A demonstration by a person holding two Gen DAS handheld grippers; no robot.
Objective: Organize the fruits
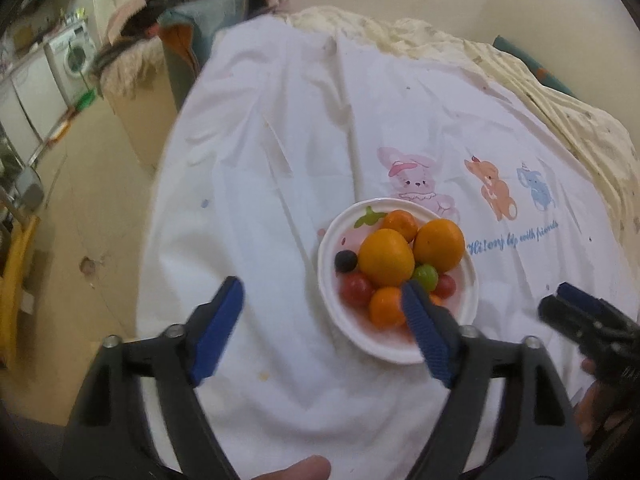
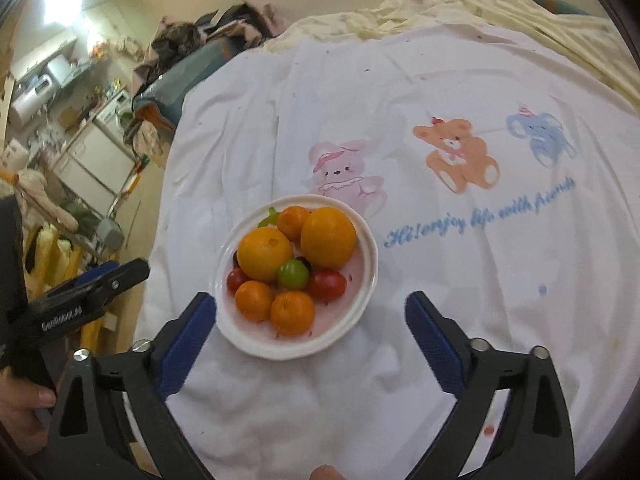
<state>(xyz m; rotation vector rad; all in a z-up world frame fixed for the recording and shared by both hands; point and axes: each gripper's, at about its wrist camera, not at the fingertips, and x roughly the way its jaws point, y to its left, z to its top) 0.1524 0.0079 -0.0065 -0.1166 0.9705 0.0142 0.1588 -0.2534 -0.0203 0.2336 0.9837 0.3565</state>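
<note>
Your white cloth with cartoon animals covers the surface; on it sits the white plate holding the oranges, tomatoes and a green fruit. Your left gripper and right gripper hover just before it, jaws spread, pinching nothing

A: Looks like a home, small flat maybe. White cartoon-animal sheet over a bed, cream quilt behind.
B: Yep. Washing machine w/ white cabinets far left, so kitchen/laundry corner in same room.
A: Clothes pile on furniture too. Lived-in, def. not a lab.
</note>
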